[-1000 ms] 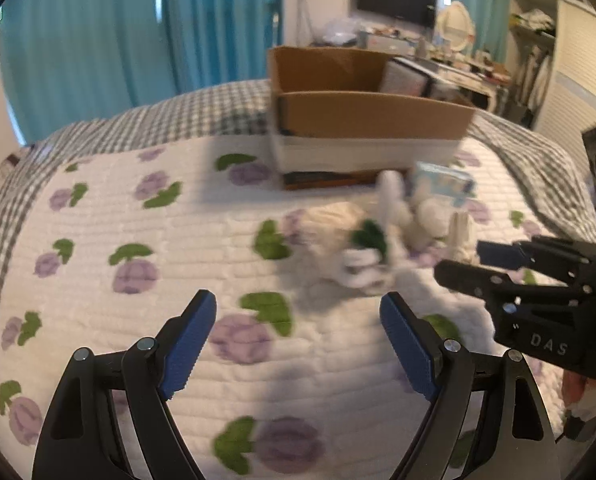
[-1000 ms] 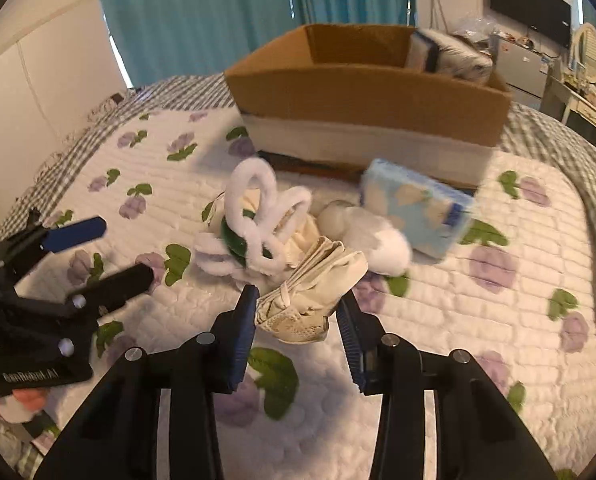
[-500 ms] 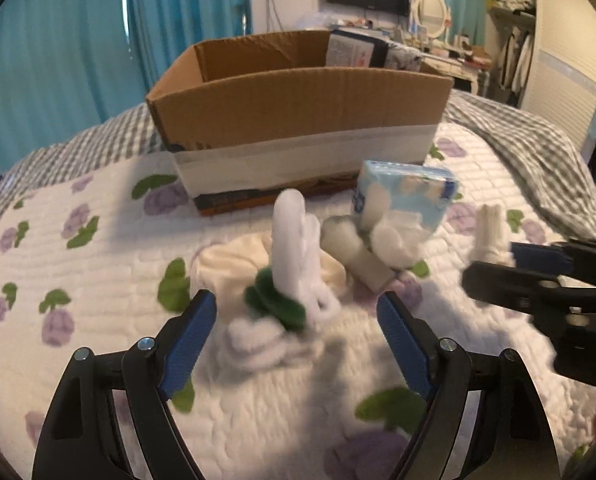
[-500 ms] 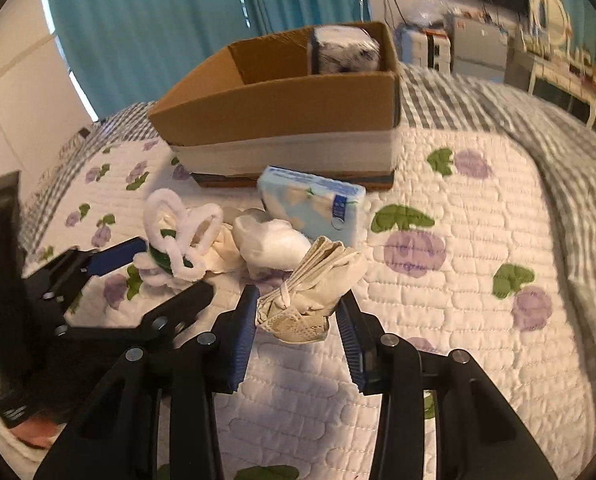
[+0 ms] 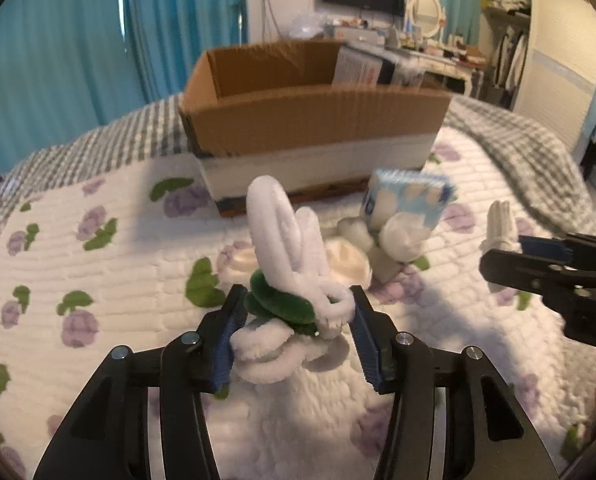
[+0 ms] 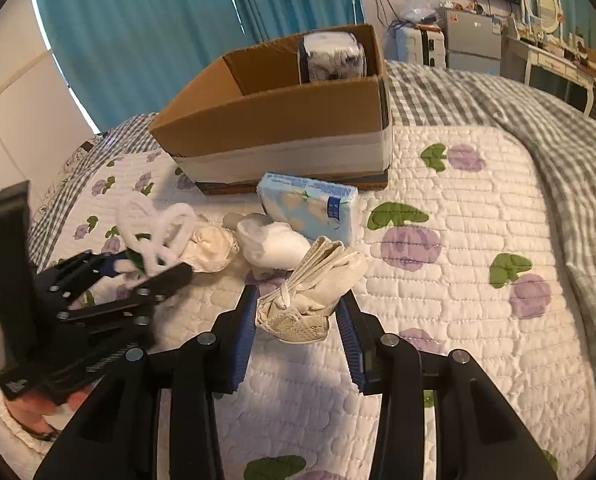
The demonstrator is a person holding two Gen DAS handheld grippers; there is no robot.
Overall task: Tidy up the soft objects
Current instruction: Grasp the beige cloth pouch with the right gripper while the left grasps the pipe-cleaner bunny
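Note:
My left gripper (image 5: 295,330) has closed around a white and green chenille flower (image 5: 289,268) lying on the quilt, its blue pads touching both sides. It also shows in the right wrist view (image 6: 153,236). My right gripper (image 6: 298,328) is shut on a bundle of cream fabric (image 6: 318,284) and holds it just above the quilt; the bundle shows in the left wrist view (image 5: 500,222). A cardboard box (image 5: 314,120) stands behind, with a wrapped pack (image 6: 332,58) in it.
A blue tissue pack (image 6: 310,206) lies in front of the box. A white cotton ball (image 6: 273,242) and a cream cloth (image 6: 209,244) lie between the grippers. The bed carries a white quilt (image 6: 458,280) with purple flowers and a grey checked blanket (image 6: 558,120).
My left gripper moved forward to the chenille flower and closed its jaws on it. My right gripper, still holding the cream bundle, shifted a little to the right.

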